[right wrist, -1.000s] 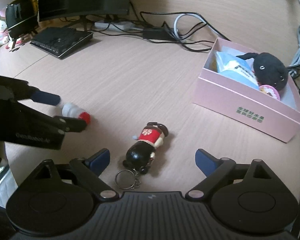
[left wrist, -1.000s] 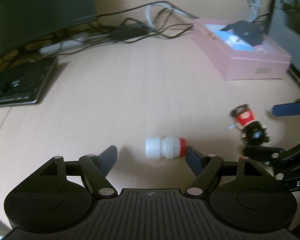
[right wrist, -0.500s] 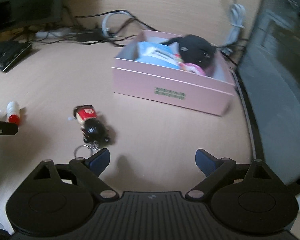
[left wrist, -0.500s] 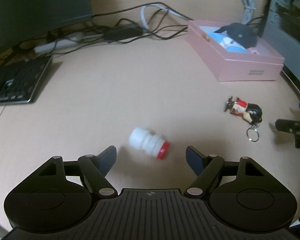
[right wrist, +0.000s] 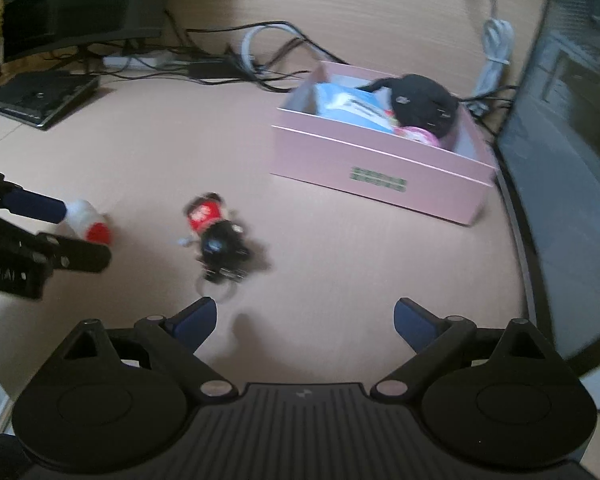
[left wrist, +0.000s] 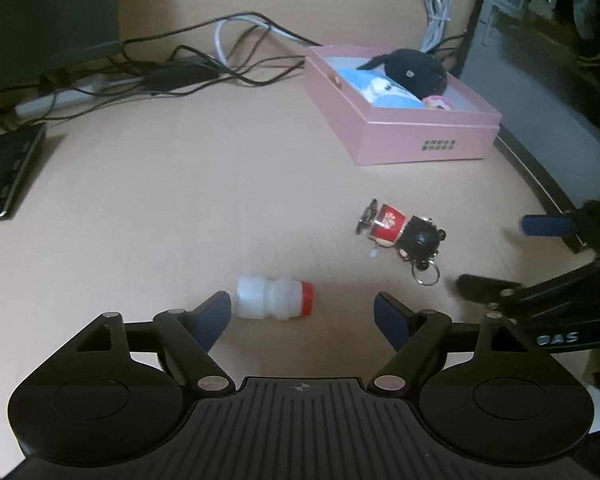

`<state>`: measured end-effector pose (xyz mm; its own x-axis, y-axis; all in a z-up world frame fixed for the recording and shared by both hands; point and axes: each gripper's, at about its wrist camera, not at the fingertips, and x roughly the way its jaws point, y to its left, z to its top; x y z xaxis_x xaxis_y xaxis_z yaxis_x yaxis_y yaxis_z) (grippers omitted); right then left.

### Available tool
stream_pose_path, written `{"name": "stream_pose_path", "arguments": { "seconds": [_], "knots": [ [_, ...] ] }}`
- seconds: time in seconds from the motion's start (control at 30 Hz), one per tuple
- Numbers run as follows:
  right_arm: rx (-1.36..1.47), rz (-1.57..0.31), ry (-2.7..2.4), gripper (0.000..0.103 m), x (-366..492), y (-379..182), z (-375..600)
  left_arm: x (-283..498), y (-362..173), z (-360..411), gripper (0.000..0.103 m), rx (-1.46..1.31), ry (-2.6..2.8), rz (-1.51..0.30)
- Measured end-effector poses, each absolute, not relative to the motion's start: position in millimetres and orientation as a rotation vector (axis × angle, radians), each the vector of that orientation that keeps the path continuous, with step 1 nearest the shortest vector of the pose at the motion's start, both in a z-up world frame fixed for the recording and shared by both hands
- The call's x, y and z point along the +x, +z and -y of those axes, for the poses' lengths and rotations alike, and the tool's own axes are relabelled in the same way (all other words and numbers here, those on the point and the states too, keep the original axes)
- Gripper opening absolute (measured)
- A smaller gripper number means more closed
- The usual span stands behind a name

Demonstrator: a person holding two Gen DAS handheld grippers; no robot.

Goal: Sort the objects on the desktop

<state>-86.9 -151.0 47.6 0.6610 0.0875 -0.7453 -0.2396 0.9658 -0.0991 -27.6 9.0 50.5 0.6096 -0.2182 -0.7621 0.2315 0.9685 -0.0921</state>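
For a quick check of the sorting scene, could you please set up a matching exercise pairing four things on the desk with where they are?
Things:
1. bottle
2. keychain doll
3. black plush
4. keyboard

Places:
A. inside the pink box
B. at the desk's far left edge
C. lying between the left gripper's opening jaws, untouched
D. lying on the desk between the bottle and the box

Pairs: 1-C, 2-D, 3-A, 4-B

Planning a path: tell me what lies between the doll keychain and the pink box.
Only bare desk lies between keychain and box, in both views.
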Motion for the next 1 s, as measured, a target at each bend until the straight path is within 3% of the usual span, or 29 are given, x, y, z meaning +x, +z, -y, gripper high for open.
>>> {"name": "stream_pose_path", "arguments": {
  "seconds": [0.13,0.53,1.0],
  "knots": [
    [-0.207,-0.84,0.256,0.096,-75,43,132,-34,55,-26,0.091,-0.018,-0.185,-0.876],
    [-0.366,-0.781,-0.004,0.096,-55,31,158,-47,50,-62,0.094,-0.09,-0.063,-0.915],
    [-0.026,-0.852,0.204,0.097,-36,35,116,-58,54,-70,0.095,-0.092,-0.046,-0.915]
  ]
}}
